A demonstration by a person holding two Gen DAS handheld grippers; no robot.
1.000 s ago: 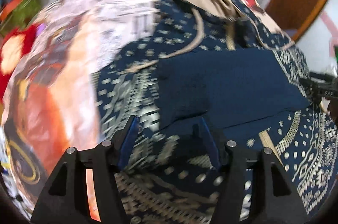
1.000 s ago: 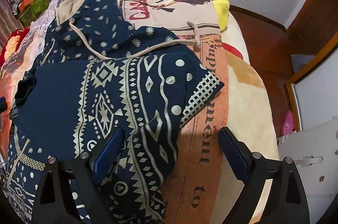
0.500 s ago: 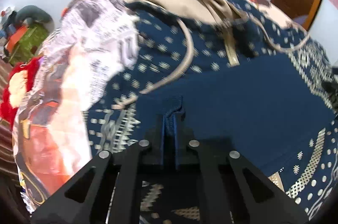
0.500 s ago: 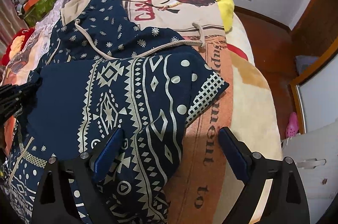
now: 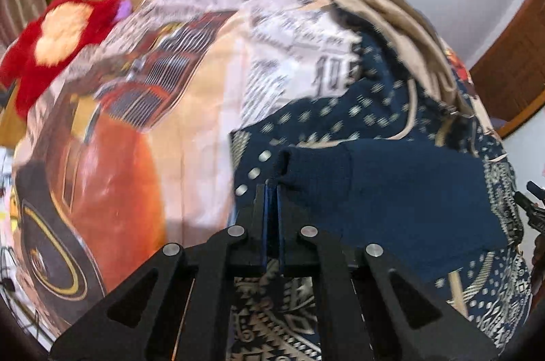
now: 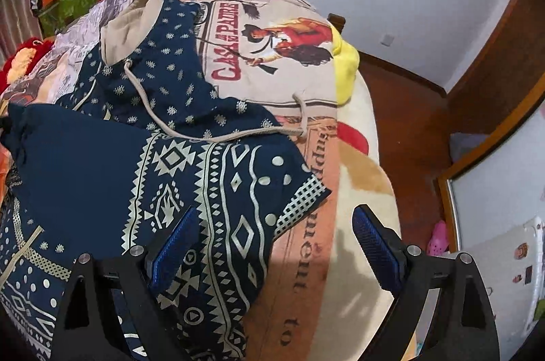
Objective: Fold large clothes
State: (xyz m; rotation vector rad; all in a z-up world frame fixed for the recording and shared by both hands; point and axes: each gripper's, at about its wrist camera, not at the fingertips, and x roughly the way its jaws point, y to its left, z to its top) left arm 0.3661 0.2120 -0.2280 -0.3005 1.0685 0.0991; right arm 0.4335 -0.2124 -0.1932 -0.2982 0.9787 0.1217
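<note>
Left hand-held gripper (image 5: 271, 190) has its jaws pressed together on a plain navy fold of the hoodie (image 6: 112, 177), pinching the cloth at the garment's left edge. Right hand-held gripper (image 6: 272, 245) stands with its blue-padded jaws wide apart, the left pad over the patterned cloth, the right pad over bare blanket, gripping nothing. The hoodie is navy with cream geometric print and lies spread on the bed, its plain panel folded across the middle. Its beige-lined hood (image 6: 133, 16) points toward the far wall, and a cream drawstring (image 6: 218, 136) trails across the chest onto the blanket (image 6: 306, 37). The blanket carries printed pictures and lettering. A red plush toy (image 5: 58, 37) sits at the bed's left side, with a yellow pillow (image 6: 345, 61) at the far right edge
</note>
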